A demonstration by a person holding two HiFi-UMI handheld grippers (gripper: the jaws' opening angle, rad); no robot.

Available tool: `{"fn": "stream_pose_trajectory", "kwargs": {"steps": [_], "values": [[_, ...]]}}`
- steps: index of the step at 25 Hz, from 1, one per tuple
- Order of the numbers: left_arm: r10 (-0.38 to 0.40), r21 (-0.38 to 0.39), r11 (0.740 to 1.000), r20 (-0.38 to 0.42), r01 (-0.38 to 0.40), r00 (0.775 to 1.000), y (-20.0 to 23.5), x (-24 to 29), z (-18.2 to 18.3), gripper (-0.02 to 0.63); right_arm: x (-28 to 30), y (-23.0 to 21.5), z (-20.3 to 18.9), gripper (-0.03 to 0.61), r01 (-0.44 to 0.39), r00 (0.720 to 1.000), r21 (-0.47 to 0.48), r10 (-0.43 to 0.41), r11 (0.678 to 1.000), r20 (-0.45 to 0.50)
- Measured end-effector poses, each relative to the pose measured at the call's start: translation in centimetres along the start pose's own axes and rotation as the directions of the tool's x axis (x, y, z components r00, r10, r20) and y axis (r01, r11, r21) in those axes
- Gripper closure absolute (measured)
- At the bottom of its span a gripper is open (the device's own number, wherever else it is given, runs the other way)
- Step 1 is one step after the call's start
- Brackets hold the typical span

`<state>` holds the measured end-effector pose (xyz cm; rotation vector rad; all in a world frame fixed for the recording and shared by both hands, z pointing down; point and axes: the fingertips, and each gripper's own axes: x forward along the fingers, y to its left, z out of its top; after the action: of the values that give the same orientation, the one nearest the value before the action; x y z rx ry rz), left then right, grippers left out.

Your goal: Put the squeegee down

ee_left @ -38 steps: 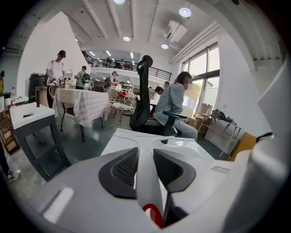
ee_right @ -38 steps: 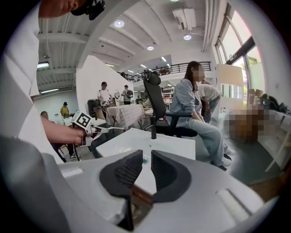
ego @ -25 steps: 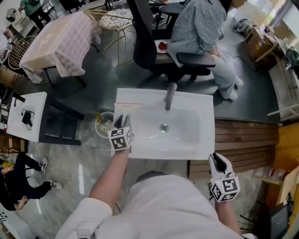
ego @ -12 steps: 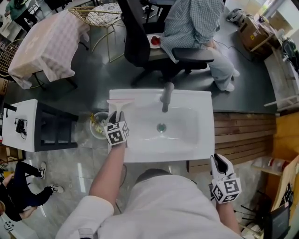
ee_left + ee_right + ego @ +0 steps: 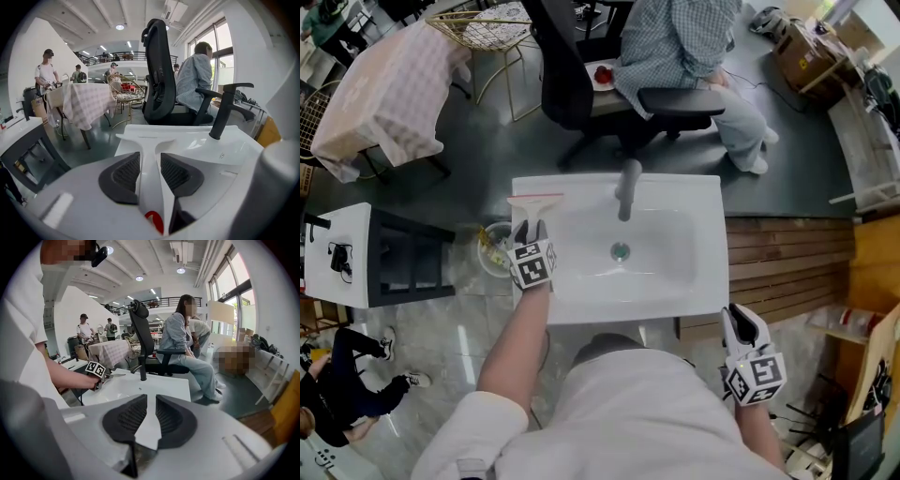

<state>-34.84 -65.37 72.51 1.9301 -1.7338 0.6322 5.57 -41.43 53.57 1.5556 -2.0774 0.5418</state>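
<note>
The squeegee (image 5: 534,200) is noted as white with a pink blade edge. The sink (image 5: 703,291) is recorded white, the tablecloth (image 5: 384,94) pink-checked.

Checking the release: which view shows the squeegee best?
The left gripper view: the squeegee lies on the sink, handle inside the left claw, whose jaws have just been opening. The head view shows it small from above; the right gripper view barely shows it.

Open-plan workspace, part office, part test hall

A freestanding white washbasin (image 5: 712,281) with a dark tap (image 5: 626,187) stands on a grey floor (image 5: 487,141). Around it are a black office chair (image 5: 567,75), a cloth-covered table (image 5: 389,94), a wire chair (image 5: 483,28) and cardboard boxes (image 5: 802,56). Tall windows (image 5: 232,291) and a railed mezzanine (image 5: 112,57) rise behind.
</note>
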Motion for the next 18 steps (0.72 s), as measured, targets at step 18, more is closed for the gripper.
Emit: {"fn": "stream_pose_trajectory", "kwargs": {"steps": [18], "values": [[0.007,-0.004,1.000,0.112,-0.007,0.994,-4.0,-9.5,1.5,0.457,-4.1,-1.3,-2.5,0.533,-0.085,0.995,-0.025,0.086,0.996,0.058]]}}
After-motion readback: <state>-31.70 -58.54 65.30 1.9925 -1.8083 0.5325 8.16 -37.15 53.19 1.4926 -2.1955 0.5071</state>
